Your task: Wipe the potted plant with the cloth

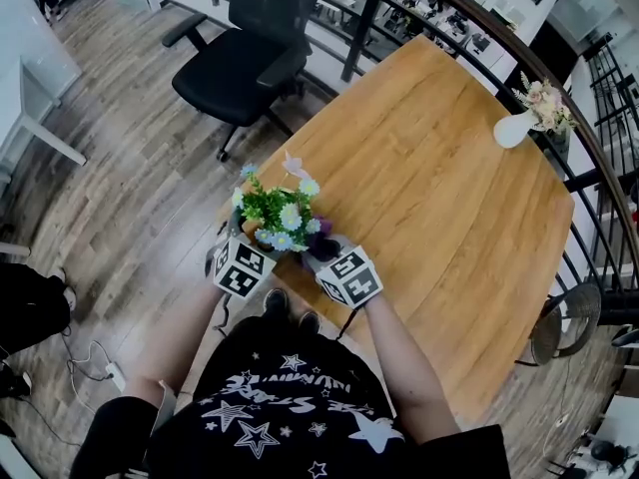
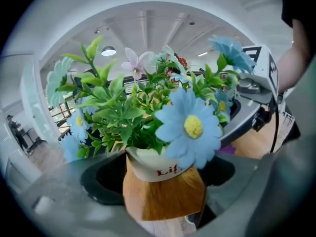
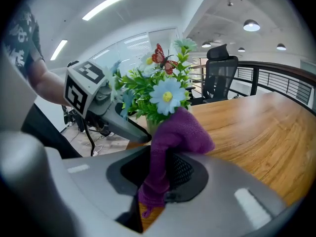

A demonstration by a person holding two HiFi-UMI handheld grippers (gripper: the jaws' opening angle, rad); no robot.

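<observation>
A small white pot (image 2: pixel 158 168) of green leaves and blue and white artificial flowers (image 1: pixel 280 213) stands at the near left corner of the wooden table (image 1: pixel 439 198). My left gripper (image 1: pixel 258 245) reaches it from the left, and its wide-set jaws clasp the pot on both sides (image 2: pixel 163 179). A purple cloth (image 3: pixel 173 137) is pinched in my right gripper (image 3: pixel 163 177), which comes in from the right (image 1: pixel 319 249). The bunched top of the cloth rests against the flowers (image 3: pixel 160 94) and the pot's side. The cloth (image 2: pixel 227 150) shows just behind the big blue flower.
A black office chair (image 1: pixel 245 53) stands on the wood floor beyond the table's left edge. A white vase of pale flowers (image 1: pixel 529 118) sits at the far right of the table, beside a curved black railing (image 1: pixel 589 148). The person's legs are right below the grippers.
</observation>
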